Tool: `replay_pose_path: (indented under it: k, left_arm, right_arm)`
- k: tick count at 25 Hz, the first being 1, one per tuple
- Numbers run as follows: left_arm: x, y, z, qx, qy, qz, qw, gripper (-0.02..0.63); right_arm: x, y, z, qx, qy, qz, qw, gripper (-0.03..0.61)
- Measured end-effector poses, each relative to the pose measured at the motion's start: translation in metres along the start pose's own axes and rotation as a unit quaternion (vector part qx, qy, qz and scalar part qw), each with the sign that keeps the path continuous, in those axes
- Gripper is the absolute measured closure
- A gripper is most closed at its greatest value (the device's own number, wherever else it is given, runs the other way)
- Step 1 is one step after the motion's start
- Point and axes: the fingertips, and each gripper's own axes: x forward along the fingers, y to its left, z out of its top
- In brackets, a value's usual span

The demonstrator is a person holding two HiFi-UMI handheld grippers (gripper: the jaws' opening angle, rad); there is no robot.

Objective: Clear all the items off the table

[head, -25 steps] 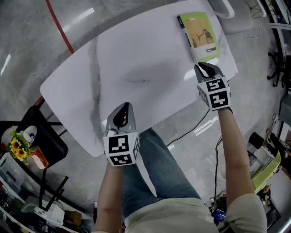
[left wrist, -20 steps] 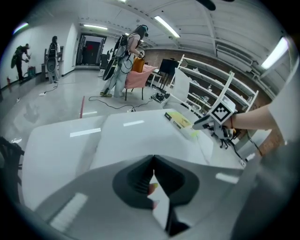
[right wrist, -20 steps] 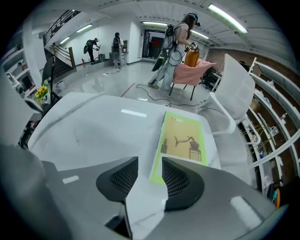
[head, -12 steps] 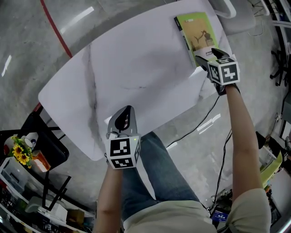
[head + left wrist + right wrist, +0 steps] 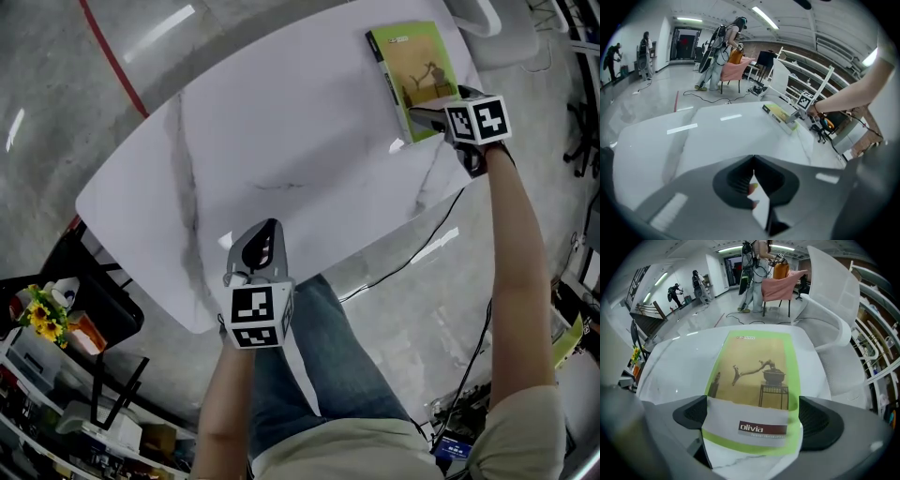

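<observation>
Your right hand-held gripper [image 5: 424, 118] points steeply down over the far right corner of the white marbled surface [image 5: 281, 141]. Its jaws are spread wide and have just been opening. Between them lies the near short end of the green book [image 5: 419, 67], flat on the surface with its cover up and a white band reading "olivia". The pads stand just beside its two long edges without pinching it. Your left hand-held gripper [image 5: 262, 242] hangs over the near edge of the surface, well apart from the book, its jaws pressed together with nothing between them.
</observation>
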Motion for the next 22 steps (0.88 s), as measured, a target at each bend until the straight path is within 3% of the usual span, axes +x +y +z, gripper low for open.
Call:
replay_pose_path:
  k: [9, 22]
  left_arm:
    - [0.008, 0.004, -0.006, -0.009, 0.012, 0.004, 0.9999, 0.604]
    - [0.007, 0.003, 0.01, -0.011, 0.0, 0.008, 0.9999, 0.604]
  right_arm:
    - [0.004, -0.028, 0.008, 0.015, -0.008, 0.018, 1.0, -0.018]
    - [0.0, 0.007, 0.004, -0.022, -0.002, 0.015, 1.0, -0.017]
